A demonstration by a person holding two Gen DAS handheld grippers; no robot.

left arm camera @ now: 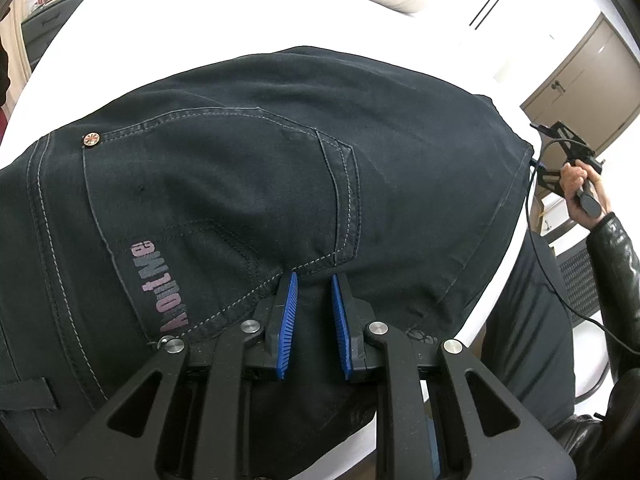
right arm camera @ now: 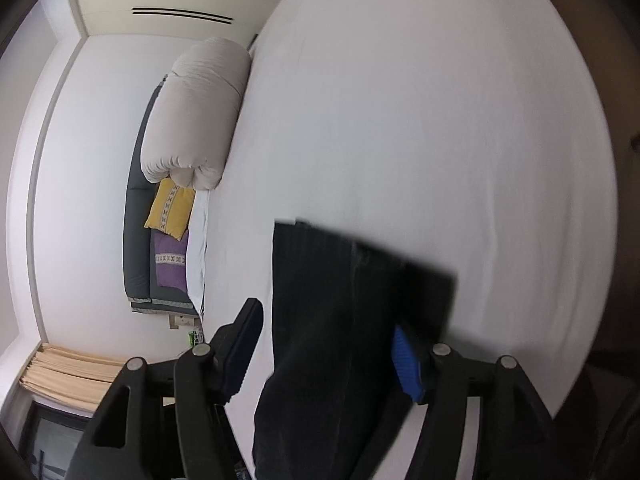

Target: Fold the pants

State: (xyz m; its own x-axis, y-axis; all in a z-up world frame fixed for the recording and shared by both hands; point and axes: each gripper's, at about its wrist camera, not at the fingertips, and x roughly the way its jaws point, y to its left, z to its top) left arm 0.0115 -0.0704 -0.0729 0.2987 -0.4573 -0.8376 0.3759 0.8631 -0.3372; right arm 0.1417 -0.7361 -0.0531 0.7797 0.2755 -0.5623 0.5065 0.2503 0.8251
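White bed (left arm camera: 224, 20) under the dark pants (left arm camera: 248, 152): left gripper (left arm camera: 314, 280) pinches the seat fabric, right gripper (right arm camera: 326, 344) gapes around the leg end, so next it probably needs to clamp the cuff.

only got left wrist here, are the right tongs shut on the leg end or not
Observer: No. In the right wrist view the right tongs stand open, with a clear gap beside the black finger.
Operator: is the leg even between them
Observer: Yes, the leg end of the pants lies between the jaws, flat on the white sheet.
Operator: whats past the hem
Observer: Bare sheet, then a yellow cushion and a purple cushion at the bed's far edge.
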